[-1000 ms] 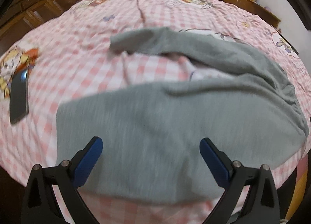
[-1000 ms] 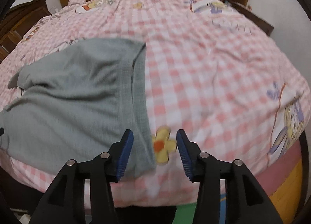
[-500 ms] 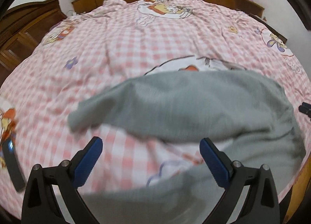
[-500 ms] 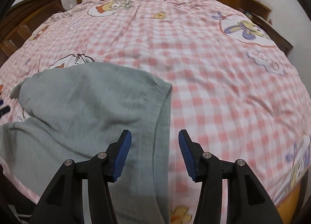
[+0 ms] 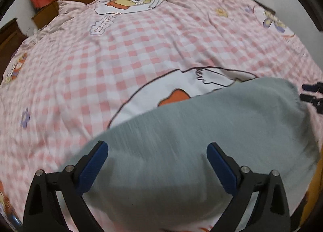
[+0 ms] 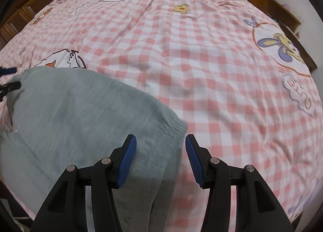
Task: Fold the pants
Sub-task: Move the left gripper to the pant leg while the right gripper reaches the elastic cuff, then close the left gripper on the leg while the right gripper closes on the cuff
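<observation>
Your left tongs (image 5: 157,160) stand wide and released, gripping nothing, poised over the grey pants (image 5: 197,137), whose cloth fills the gap between the blue pads (image 5: 94,163) from this view; whether the pads touch it you cannot tell. Your right tongs (image 6: 160,157) are also released, half spread, with the ribbed waistband corner (image 6: 173,129) of the pants lying between and just ahead of the pads. The pants lie flat on the pink checked bed (image 6: 191,54), near its close edge. Beyond the far edge of the pants, the tips of your right tongs show in the left view.
</observation>
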